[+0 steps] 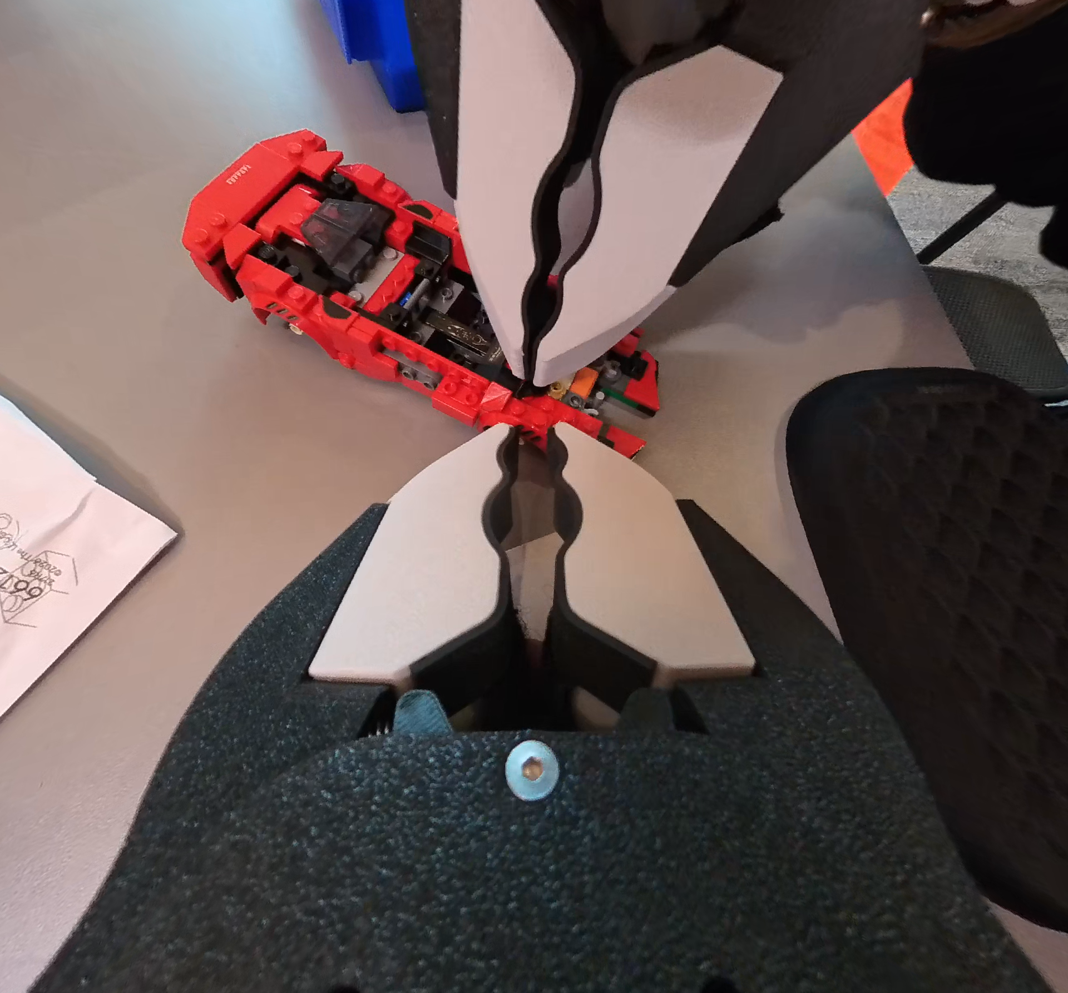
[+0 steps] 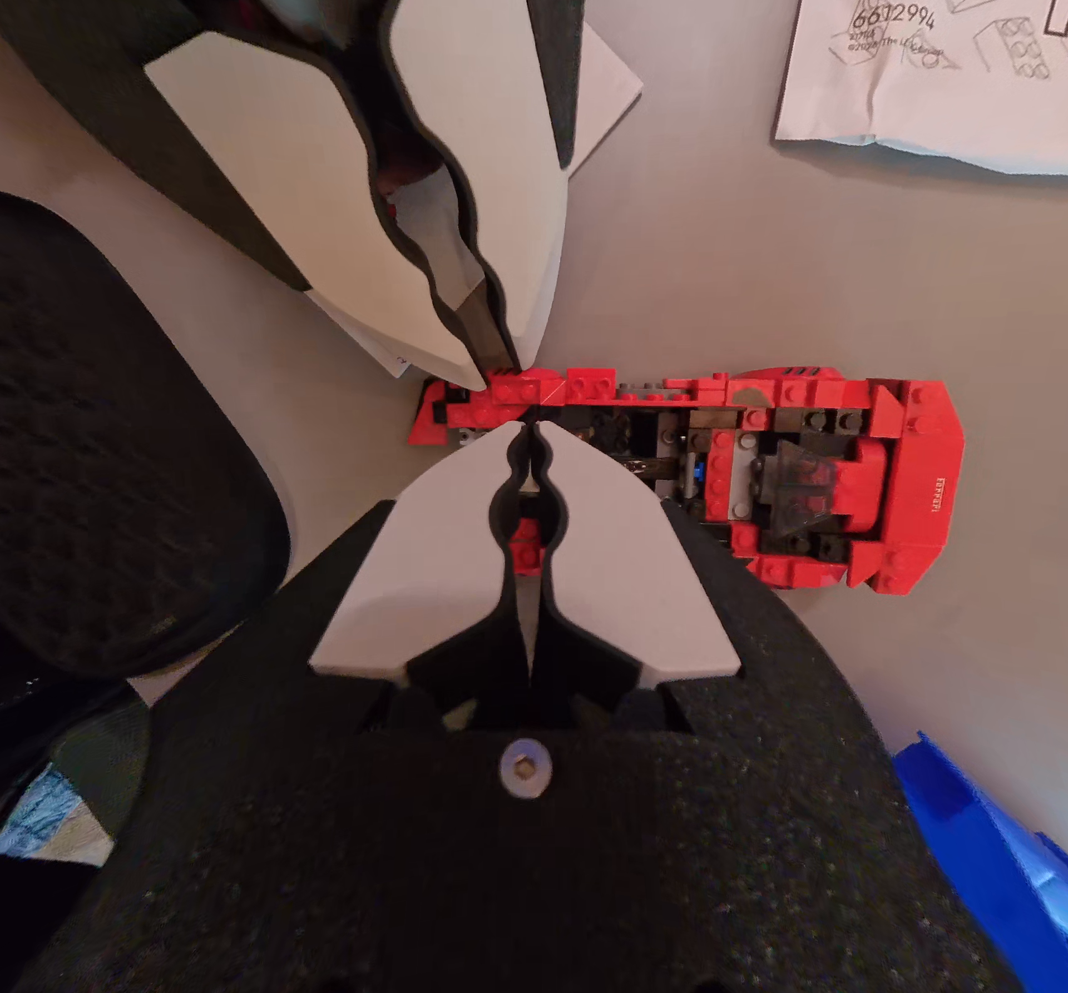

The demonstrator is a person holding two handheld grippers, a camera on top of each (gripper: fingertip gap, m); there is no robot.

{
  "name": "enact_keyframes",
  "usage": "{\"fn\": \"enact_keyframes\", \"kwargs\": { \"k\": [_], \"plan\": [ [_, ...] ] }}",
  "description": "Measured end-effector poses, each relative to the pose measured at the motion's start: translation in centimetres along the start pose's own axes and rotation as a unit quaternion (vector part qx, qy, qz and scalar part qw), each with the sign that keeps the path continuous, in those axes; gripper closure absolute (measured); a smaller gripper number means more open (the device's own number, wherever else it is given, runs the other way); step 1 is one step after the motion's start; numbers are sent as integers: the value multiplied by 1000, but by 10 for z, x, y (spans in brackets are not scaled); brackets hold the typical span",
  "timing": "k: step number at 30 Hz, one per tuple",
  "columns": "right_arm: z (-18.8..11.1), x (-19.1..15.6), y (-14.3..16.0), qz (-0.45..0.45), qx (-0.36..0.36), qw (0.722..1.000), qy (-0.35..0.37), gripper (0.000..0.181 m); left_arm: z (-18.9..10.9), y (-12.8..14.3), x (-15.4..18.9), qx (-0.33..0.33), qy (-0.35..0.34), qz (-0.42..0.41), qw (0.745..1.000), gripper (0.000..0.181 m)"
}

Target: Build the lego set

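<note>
Left gripper (image 1: 530, 429) and right gripper (image 2: 530, 427) (tips nearly closed) pinch the red car (image 2: 809, 480)

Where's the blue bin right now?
Blue bin: left wrist view's top edge, on the table behind the red car; in the right wrist view, bottom-right corner.

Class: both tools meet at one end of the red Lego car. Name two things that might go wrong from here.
1. The left tool and right tool nearly touch tip to tip, so they may collide.
2. Pressing on that end of the Lego car might pop bricks loose or slide it across the table.
</note>
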State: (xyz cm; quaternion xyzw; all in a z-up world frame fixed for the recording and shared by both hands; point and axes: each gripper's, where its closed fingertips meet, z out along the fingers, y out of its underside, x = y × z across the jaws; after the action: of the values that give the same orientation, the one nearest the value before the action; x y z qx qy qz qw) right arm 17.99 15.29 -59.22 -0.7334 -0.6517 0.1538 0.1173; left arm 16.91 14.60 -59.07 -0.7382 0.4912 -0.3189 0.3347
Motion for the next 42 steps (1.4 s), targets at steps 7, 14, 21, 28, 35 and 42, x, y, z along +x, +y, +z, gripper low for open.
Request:
{"fn": "enact_keyframes", "kwargs": {
  "k": [7,14,21,28,35,42],
  "plan": [
    [-8,8,-2,-24,45,999,7,181,-1,1,1,-3,-3,6,1000,176],
    [-10,10,6,-20,52,998,4,166,-3,-1,-1,0,-8,9,1000,175],
    [-3,10,4,57,81,993,-60,160,1,-2,-1,-5,-8,11,1000,173],
    [-1,14,3,87,88,989,-86,159,2,-4,-2,-5,-11,15,1000,173],
    [-3,15,5,84,83,990,-81,164,2,-7,-3,-4,-15,21,1000,173],
    [-6,14,3,74,75,991,-82,163,0,-9,-4,-1,-21,29,999,173]
  ]
}}
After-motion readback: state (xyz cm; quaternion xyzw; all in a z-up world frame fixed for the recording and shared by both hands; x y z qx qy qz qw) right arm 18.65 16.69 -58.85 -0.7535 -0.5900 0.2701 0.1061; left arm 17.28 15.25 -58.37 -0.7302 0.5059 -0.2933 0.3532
